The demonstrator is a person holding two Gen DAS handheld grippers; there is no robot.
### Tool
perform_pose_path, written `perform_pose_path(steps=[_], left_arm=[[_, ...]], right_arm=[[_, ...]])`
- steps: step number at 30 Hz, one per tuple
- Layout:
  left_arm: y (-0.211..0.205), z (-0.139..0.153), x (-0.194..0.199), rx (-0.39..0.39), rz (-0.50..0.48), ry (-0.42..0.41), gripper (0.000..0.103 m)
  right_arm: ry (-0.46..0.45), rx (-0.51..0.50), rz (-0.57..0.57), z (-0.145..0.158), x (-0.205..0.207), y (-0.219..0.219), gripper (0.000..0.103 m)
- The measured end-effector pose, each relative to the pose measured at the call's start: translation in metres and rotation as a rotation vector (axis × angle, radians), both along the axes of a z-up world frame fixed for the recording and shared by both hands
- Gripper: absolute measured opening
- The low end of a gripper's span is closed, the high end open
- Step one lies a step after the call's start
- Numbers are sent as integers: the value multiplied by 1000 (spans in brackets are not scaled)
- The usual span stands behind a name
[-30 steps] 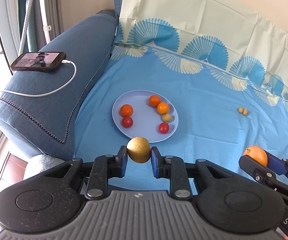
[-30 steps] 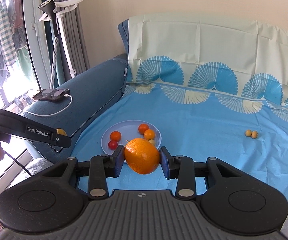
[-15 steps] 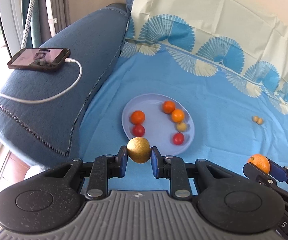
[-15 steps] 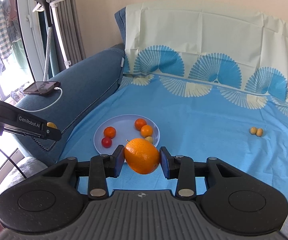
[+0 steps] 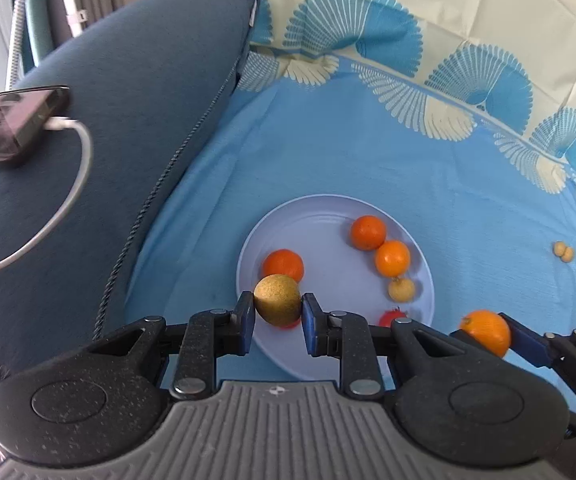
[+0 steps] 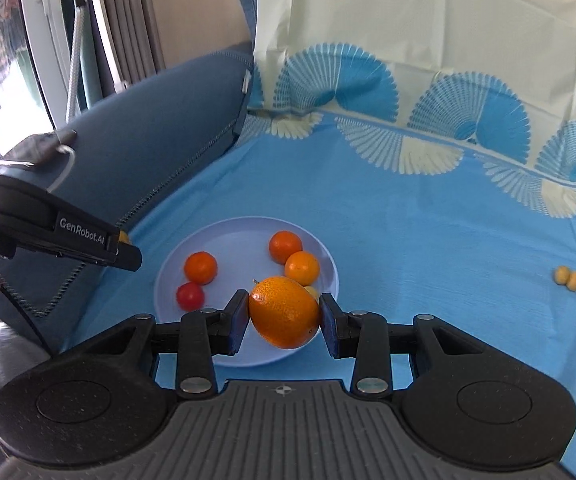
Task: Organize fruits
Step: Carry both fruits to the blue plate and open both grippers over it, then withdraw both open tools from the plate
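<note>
My left gripper (image 5: pixel 277 312) is shut on a round golden-brown fruit (image 5: pixel 277 300) and holds it above the near left rim of the pale blue plate (image 5: pixel 320 212). My right gripper (image 6: pixel 283 314) is shut on a large orange (image 6: pixel 283 312) above the plate's near edge (image 6: pixel 223 228); the orange also shows in the left wrist view (image 5: pixel 486 330). On the plate lie three small oranges (image 5: pixel 368 232), two red tomatoes (image 6: pixel 189 295) and a small yellow fruit (image 5: pixel 401 289). The left gripper also shows at the left in the right wrist view (image 6: pixel 125 254).
The plate lies on a blue patterned sheet (image 6: pixel 428 216) over a sofa seat. Two small yellow fruits (image 6: pixel 568 277) lie on the sheet at the right. A phone (image 5: pixel 11 124) with a white cable lies on the dark blue armrest (image 5: pixel 135 92) at the left.
Both grippers have moved forward towards the plate, each still holding its fruit. The plate now looks larger and sits directly under the fingertips.
</note>
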State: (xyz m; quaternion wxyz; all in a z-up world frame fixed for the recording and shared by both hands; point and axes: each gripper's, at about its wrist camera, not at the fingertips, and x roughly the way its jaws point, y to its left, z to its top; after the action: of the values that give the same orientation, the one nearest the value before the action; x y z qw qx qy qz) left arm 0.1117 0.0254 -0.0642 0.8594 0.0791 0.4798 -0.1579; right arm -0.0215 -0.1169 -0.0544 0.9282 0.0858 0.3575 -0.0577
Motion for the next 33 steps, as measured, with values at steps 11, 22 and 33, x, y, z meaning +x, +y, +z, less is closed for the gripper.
perform_pose_path(steps=[11, 22, 33], left_arm=[[-30, -49, 44, 73, -22, 44, 27], [-4, -9, 21, 12, -46, -97, 103], [59, 26, -85, 26, 68, -42, 103]], right_arm=[[88, -39, 53, -49, 52, -3, 40], [44, -69, 70, -27, 47, -4, 83], [12, -8, -24, 30, -69, 26, 98]])
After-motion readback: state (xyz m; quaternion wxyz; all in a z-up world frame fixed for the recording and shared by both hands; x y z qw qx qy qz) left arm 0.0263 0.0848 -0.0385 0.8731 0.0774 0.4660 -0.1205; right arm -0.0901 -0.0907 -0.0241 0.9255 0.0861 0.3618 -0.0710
